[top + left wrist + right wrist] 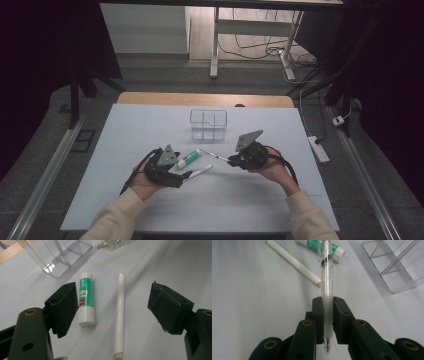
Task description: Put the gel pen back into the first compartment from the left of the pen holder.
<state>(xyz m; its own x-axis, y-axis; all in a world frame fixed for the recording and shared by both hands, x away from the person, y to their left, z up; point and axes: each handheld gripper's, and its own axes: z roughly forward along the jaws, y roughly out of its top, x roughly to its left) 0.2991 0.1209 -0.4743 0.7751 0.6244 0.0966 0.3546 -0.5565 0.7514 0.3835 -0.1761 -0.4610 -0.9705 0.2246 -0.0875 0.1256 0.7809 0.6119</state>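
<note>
Desk-tidying lot, 3 writing items and 1 clear organiser standing at upper centre of the high view on the white desk. Item 1, clear pen: clamped at its frosted grip end between the fingers of the right gripper, barrel running up the middle of the right gripper view, lifted off the desk by the look of it; in the high view it juts left of that gripper. Item 2, green-and-white glue stick: lying flat, centre-left of the left gripper view, just beside the left finger pad. Item 3, white stick-shaped pen: lying flat, centre of that view, between the fingers. Left gripper: fingers wide apart, holding nothing. Step in hand, judged: carrying item 1 to the organiser. Next move calls for tipping the pen upright over 1 compartment before release.
</note>
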